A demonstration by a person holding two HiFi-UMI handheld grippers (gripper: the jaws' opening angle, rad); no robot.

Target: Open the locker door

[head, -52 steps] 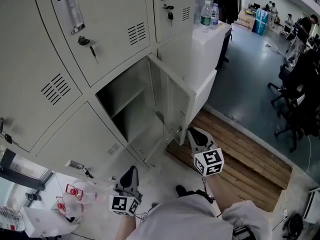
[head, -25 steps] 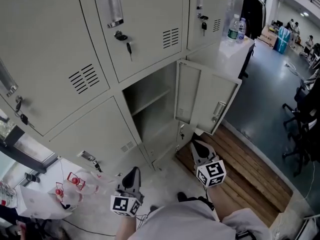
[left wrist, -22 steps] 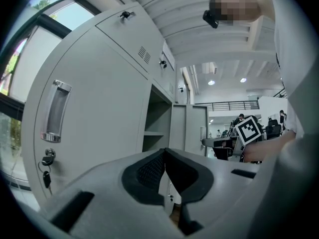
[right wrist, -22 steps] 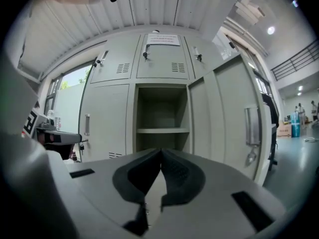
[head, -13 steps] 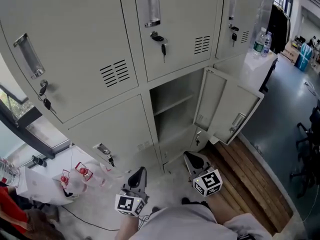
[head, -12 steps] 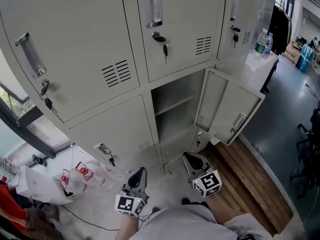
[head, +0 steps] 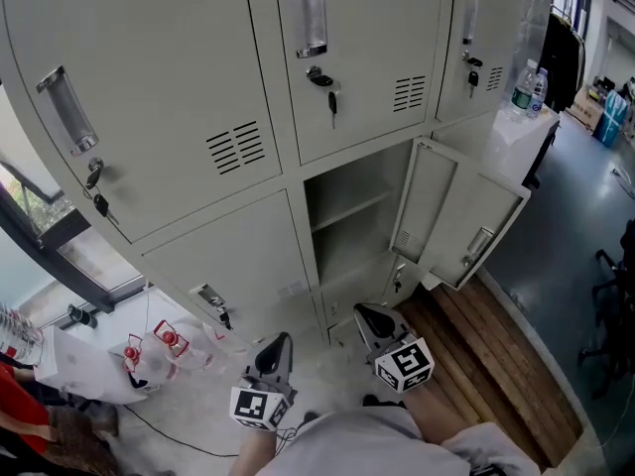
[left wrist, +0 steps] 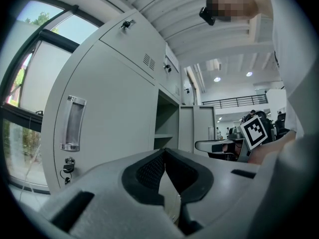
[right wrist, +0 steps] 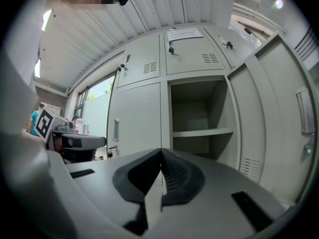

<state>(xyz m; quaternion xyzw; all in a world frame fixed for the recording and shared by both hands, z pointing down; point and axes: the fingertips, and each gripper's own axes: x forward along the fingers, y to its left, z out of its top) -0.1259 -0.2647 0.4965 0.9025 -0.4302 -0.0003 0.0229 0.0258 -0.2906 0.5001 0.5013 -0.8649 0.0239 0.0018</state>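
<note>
The right hand-held gripper (head: 365, 312) has its jaws pressed fully together with nothing between them. It hangs just below the open compartment (head: 349, 181), pointing toward it and not touching anything. Same deal with the left hand-held gripper (head: 279, 342): jaws closed up, empty, sitting below and to the left of that compartment.

The locker door (head: 464, 216) is swung well out to the right of the compartment, hinged on that side, with its handle (head: 478, 244) near the free edge. You can see straight into the compartment from the right gripper view, shelf (right wrist: 202, 132) and all, and it looks bare.

So honestly the opening part looks pretty much done. If the person wants the door wider, the smart way is probably a gentle nudge with the closed right jaws near the handle end, following the hinge arc instead of shoving straight in. Pushing close to the hinge would take more force and might rattle it back. Otherwise just keep both grippers clear below the compartment so nothing knocks the door shut.
</note>
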